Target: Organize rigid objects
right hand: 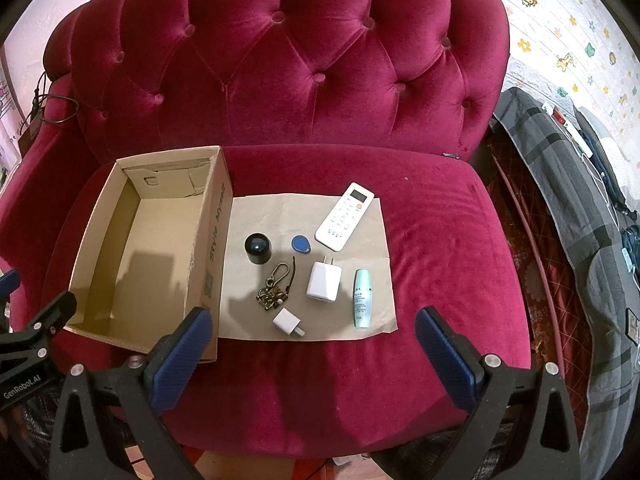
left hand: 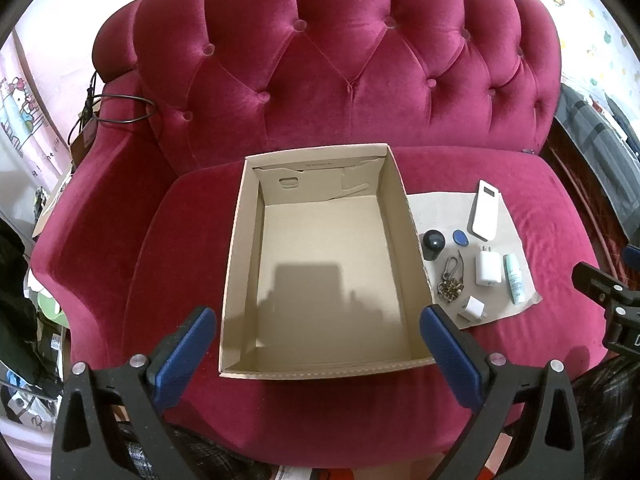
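An empty cardboard box (left hand: 244, 240) (right hand: 100, 216) sits on a red velvet sofa seat. To its right a brown paper sheet (right hand: 264, 216) holds a white remote (right hand: 344, 216) (left hand: 485, 212), a black round cap (right hand: 258, 248) (left hand: 433, 242), a blue key fob (right hand: 301, 245), a keychain with a carabiner (right hand: 274, 288), a large white charger (right hand: 324, 282), a small white charger (right hand: 288, 322) and a pale teal tube (right hand: 362, 298). My left gripper (left hand: 318, 336) is open and empty, above the box's near edge. My right gripper (right hand: 314, 338) is open and empty, just in front of the paper.
The tufted sofa back (left hand: 352, 60) rises behind. A black cable (left hand: 116, 108) lies on the left armrest. Grey plaid fabric (right hand: 580, 184) and clutter lie right of the sofa. The right gripper's body shows at the right edge of the left wrist view (left hand: 608, 296).
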Available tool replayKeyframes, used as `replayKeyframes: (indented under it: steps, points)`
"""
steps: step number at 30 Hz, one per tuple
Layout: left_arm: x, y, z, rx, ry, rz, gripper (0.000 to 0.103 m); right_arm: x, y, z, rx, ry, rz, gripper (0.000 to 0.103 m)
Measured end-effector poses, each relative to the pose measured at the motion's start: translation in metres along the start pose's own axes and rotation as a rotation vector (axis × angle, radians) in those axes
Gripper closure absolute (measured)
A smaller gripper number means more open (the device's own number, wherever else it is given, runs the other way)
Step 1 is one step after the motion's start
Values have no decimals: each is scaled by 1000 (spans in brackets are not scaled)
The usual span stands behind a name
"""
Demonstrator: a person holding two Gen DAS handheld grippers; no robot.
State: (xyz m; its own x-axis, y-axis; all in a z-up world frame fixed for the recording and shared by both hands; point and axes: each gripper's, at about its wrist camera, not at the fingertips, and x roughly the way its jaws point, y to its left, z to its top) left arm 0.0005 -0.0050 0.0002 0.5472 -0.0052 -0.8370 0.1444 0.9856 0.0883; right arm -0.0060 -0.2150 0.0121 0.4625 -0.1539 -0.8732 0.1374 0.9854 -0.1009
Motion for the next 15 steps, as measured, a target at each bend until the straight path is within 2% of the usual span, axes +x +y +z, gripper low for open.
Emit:
replayKeyframes:
  steps: [15]
  points:
    - [1,0,1,5,-4,1,0,1,0,2,1,-1,-2,0]
